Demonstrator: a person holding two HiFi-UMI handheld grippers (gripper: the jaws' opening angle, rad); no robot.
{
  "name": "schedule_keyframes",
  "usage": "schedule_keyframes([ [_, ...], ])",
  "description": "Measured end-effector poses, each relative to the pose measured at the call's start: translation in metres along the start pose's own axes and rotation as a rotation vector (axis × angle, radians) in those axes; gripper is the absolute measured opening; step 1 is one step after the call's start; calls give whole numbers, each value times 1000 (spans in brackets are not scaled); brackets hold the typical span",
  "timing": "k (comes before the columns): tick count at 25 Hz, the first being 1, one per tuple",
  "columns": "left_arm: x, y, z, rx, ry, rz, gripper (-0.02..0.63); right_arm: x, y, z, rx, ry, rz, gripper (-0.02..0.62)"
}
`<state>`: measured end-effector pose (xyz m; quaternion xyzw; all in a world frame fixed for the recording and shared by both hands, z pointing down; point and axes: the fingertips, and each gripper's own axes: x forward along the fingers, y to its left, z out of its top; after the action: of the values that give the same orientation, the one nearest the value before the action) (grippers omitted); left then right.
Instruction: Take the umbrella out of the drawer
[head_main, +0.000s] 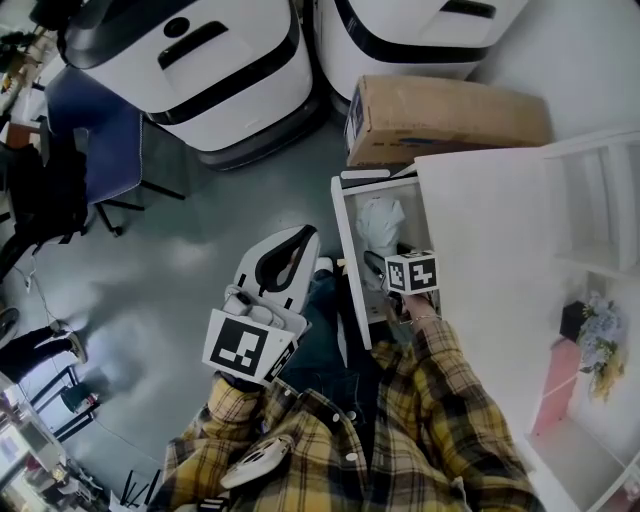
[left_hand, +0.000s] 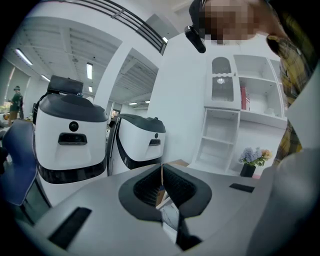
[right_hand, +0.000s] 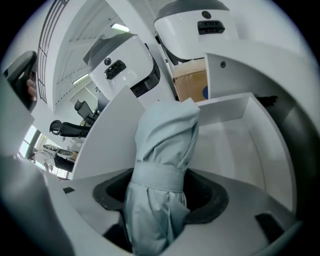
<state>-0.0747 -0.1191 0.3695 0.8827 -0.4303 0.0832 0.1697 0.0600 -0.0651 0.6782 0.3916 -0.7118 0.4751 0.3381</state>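
The right gripper is clamping the folded pale-blue umbrella over the open white drawer. At its nine o'clock, the left gripper is keeping its jaws together, empty.

Cardboard box just beyond drawer
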Motion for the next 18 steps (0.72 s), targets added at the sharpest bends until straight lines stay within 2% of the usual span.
schedule_keyframes([
  [7, -7, -9, 20, 20, -40, -18, 26, -37, 17, 30, -5, -124, 18, 311],
  [18, -10, -34, 47, 57, -91, -75, 26, -117, 42, 78, -82, -328, 27, 311],
])
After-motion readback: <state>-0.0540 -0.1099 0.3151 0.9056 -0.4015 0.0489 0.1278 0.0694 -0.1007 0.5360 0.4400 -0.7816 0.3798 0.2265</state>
